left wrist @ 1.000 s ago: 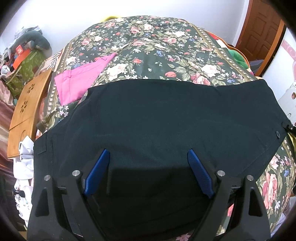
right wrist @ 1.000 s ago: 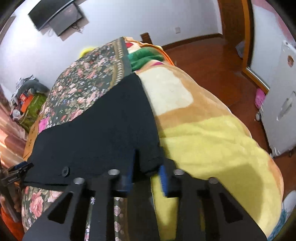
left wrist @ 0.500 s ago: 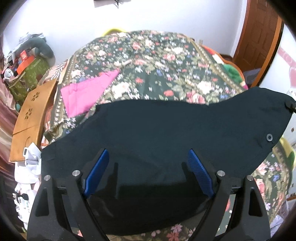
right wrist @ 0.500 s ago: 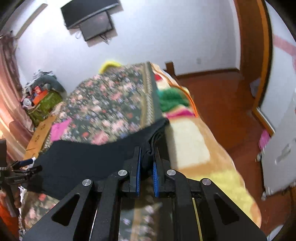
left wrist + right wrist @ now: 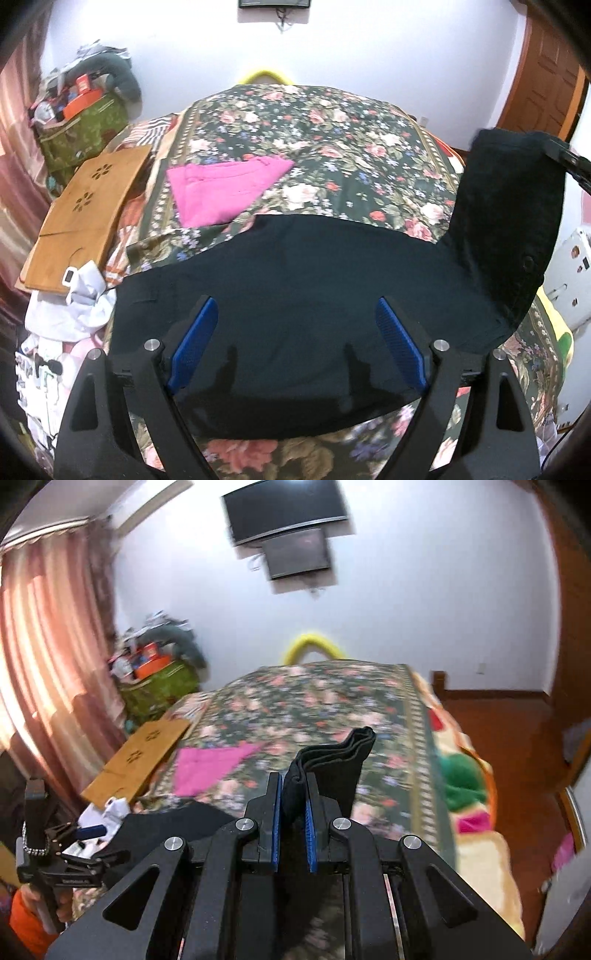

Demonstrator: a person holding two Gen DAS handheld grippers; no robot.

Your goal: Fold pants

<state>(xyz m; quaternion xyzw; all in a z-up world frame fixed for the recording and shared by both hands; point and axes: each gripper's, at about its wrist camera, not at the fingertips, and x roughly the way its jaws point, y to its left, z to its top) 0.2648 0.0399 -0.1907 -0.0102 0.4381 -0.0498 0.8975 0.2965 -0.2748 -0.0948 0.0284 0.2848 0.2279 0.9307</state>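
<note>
A: We lose the black pants (image 5: 303,295) behind our spread left gripper (image 5: 295,347); they lie matte across the floral bed (image 5: 332,147).

B: Our right gripper (image 5: 293,812) pinches their layered corner, lifted.

Both pictures are bright and evenly lit. In the right wrist view daylight glows warm through the pink curtain (image 5: 48,657) far left of the right claw (image 5: 293,823), and motion blur smears the wall screen (image 5: 288,513) and the floral bed cover (image 5: 314,709) ahead of it. The left wrist view is sharper; the left claw (image 5: 295,343) casts soft finger shadows on the black pants (image 5: 295,295) beneath. Fisheye curvature bends the edges, and the corners are dark.
</note>
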